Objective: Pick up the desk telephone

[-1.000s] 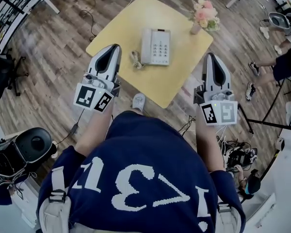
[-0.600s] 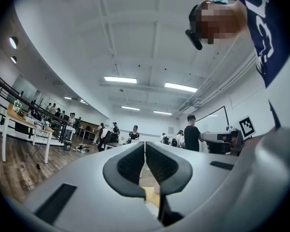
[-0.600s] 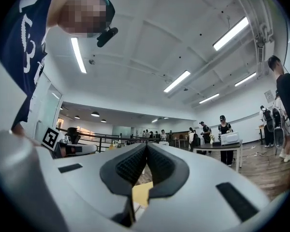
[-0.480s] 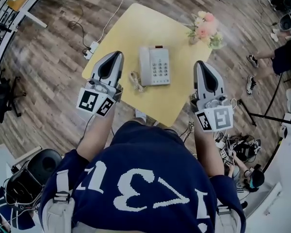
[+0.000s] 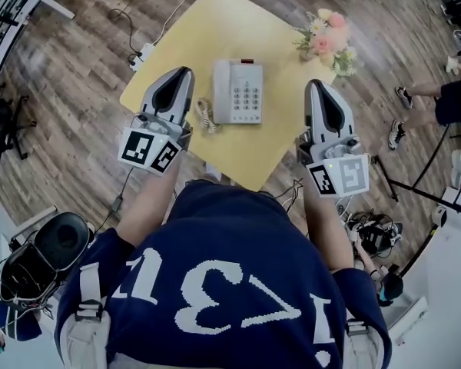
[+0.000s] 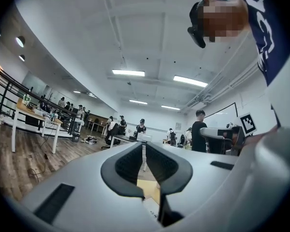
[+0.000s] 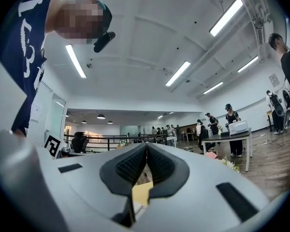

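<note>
Telephone: the telephone point(image 5: 237, 91) lies mid-frame on the yellow surface point(image 5: 238, 21).
Change: the left gripper point(image 5: 183, 72) and right gripper point(image 5: 316, 84) have come forward and now flank it, not touching.
Jaws: both pairs closed together, holding nothing.
Meaning: the approach looks nearly done; the jaws must open before any grasp.

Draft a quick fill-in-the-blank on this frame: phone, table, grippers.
1. The phone lies on a ____ table.
2. The left gripper and right gripper are both ____, with nothing between their jaws.
3. The flowers stand nearer the ____ gripper.
Missing words: yellow; shut; right.
</note>
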Demonstrator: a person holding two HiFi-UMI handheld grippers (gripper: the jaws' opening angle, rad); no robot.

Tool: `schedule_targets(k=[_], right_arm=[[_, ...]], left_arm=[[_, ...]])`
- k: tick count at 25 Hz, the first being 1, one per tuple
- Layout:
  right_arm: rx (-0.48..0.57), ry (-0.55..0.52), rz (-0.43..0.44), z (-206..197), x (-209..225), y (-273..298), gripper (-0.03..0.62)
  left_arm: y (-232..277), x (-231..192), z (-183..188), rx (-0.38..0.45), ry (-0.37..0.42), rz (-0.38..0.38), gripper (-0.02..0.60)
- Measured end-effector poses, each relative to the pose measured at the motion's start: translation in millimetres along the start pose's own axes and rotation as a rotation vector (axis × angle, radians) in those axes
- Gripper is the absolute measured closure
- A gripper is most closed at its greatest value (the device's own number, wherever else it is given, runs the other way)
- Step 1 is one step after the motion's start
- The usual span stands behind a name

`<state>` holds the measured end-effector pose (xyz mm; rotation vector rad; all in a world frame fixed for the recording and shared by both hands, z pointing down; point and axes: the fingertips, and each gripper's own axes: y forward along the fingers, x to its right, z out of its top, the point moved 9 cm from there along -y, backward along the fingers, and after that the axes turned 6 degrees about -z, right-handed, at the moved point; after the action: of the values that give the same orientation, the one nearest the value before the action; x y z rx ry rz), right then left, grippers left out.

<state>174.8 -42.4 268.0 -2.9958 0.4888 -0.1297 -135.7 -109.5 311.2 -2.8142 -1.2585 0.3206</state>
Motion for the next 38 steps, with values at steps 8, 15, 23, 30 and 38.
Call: schedule_targets(k=[8,15,23,30,38], right_arm=[[-0.030,0.040,0.026,-13,17,25,0.569],[-0.201,0.144,0.046,-68,36,51,0.567],[-0.412,0.263,0.088,-153,44,67,0.473],[-0.557,0.377,0.109,-223,47,75,0.432],[-0.705,0.553,0.145,-271,59,87,0.370]], left_arm=[[11,-11,-5,-0.011,-0.006,0.046,0.560],[28,-34,-50,-0.095,-0.101,0.061,0.560],[38,-57,-112,-0.217,-0.200,0.074,0.504],[43,-67,-164,-0.312,-0.374,0.078,0.355],[52,-80,-198,-0.439,-0.615,0.022,0.316]])
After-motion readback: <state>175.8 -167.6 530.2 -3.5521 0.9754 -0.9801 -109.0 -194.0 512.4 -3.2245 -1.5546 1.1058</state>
